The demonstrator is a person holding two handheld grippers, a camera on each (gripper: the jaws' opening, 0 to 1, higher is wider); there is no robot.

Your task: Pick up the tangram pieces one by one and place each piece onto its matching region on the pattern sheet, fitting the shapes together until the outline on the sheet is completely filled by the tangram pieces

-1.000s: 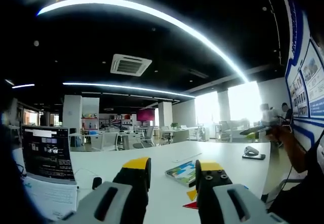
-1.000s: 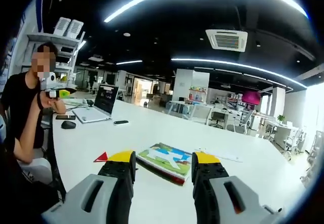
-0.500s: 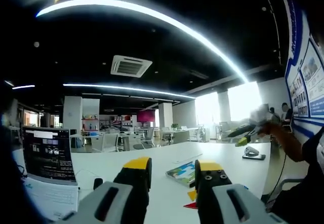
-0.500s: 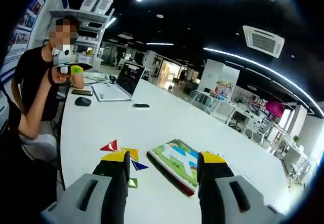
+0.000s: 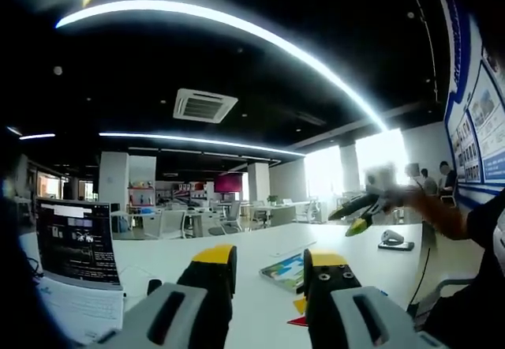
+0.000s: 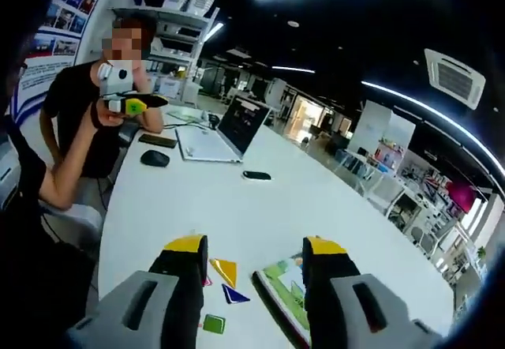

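In the left gripper view my left gripper [image 5: 270, 264] stands open above the white table [image 5: 237, 246], nothing between its jaws. Past it lies the colourful pattern sheet [image 5: 282, 270], with a yellow piece [image 5: 298, 303] and a red piece [image 5: 297, 320] near my right jaw. My right gripper [image 5: 357, 208] hangs blurred in the air at the right, held by a hand. In the right gripper view my right gripper [image 6: 254, 248] is open and empty. Below it lie a yellow triangle [image 6: 226, 271], a blue triangle [image 6: 233, 294], a green square [image 6: 211, 323] and the pattern sheet [image 6: 289, 298].
An open laptop [image 5: 75, 242] stands close at the left of the table. A mouse [image 6: 155, 158], two phones [image 6: 256, 175] and the laptop [image 6: 213, 134] lie toward the seated person [image 6: 83, 120], who holds the left gripper [image 6: 130, 105]. Office desks and chairs stand behind.
The right gripper has swung across and tipped down; its view now looks at the loose pieces and the person. In the left gripper view it has moved left. The left gripper stays still.
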